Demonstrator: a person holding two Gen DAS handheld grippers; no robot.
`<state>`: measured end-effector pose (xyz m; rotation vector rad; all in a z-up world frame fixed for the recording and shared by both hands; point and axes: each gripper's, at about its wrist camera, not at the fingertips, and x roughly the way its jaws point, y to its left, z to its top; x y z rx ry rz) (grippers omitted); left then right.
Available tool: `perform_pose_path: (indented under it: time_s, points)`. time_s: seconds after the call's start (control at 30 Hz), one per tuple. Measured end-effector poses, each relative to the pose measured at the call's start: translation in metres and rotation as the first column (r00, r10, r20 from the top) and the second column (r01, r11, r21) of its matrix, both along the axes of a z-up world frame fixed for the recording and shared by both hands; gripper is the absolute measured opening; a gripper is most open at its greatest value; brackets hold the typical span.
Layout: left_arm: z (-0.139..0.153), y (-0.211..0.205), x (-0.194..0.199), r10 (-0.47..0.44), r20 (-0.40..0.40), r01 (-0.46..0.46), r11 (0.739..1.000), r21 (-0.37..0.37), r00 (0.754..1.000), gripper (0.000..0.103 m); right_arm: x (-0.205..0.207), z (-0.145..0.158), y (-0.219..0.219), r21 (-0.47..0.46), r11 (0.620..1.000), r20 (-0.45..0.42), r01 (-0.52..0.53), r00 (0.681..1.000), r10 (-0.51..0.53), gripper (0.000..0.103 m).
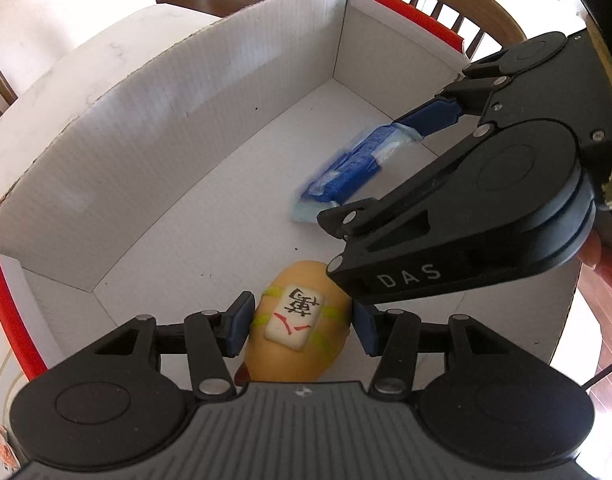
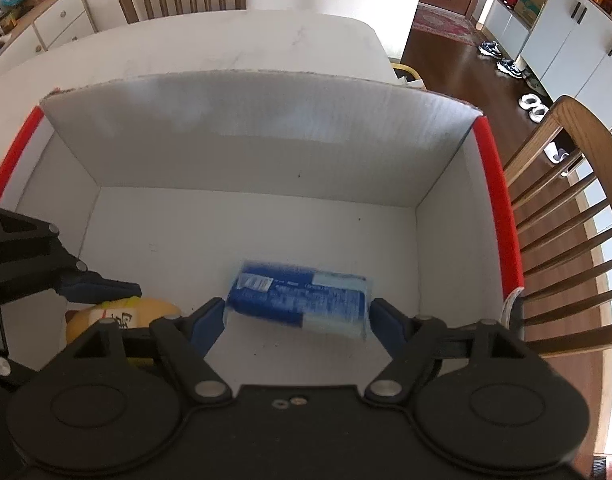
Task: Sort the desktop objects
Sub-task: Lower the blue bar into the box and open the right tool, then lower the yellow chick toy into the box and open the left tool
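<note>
- Bench (image 2: 234,48): white top, faintly scuffed, carrying the box; wooden chairs (image 2: 565,216) stand at its far side and off to your right.
- Cardboard box (image 2: 266,136): white inside, red tape along its left and right rims, open at the top. It fills most of both wrist views. Both of your grippers point steeply down into it.
- Blue packet (image 2: 302,300): a flat, plastic-wrapped pack with a white label and pale ends. It lies on the box floor, right of centre, blurred in both views.
- Yellow plush toy (image 1: 302,324): oval, with a white tile patch bearing black and red characters, strapped by green-yellow bands. It sits on the box floor to the left of the packet, well apart from it.
- Right gripper (image 2: 298,320): your jaws stand wide, one blue pad off each end of the packet. In the right wrist view a sliver of gap shows on both sides, so nothing is clamped. Fingertips (image 1: 601,256) of your hand show behind its body in the left wrist view.
- Left gripper (image 1: 302,320): jaws partly closed around the plush toy, one pad at each flank. The left pad (image 1: 240,322) looks to touch the fabric; the right one is half hidden behind the other gripper, so you cannot tell whether the grip is firm.
</note>
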<state>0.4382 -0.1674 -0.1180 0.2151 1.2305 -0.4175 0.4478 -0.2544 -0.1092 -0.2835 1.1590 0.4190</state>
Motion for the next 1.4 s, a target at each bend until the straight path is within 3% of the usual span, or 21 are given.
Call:
perform_pose_path:
  time_s: [0.13,0.67,0.87,1.4]
  points:
    - [0.001,0.004,-0.002,0.015,0.015,-0.015,1.0,-0.007,1.0,0.067,-0.004,0.002,0.0,-0.003,1.0,0.011,-0.007,1.0,0.007,0.082]
    - [0.026,0.018,-0.027,0.06,0.123,-0.051,0.996,-0.075,0.991,0.067,-0.018,0.042,-0.021,0.073,0.997,0.099,0.022,0.995,-0.03,0.089]
    - [0.048,0.006,-0.035,0.081,0.164,-0.065,0.992,-0.104,0.983,0.067,-0.029,0.061,-0.027,0.104,0.994,0.128,0.034,0.991,-0.048,0.09]
    - [0.082,0.012,-0.082,0.164,0.29,-0.111,0.976,-0.189,0.943,0.067,-0.071,0.103,-0.038,0.166,0.986,0.277,0.014,0.959,-0.06,0.09]
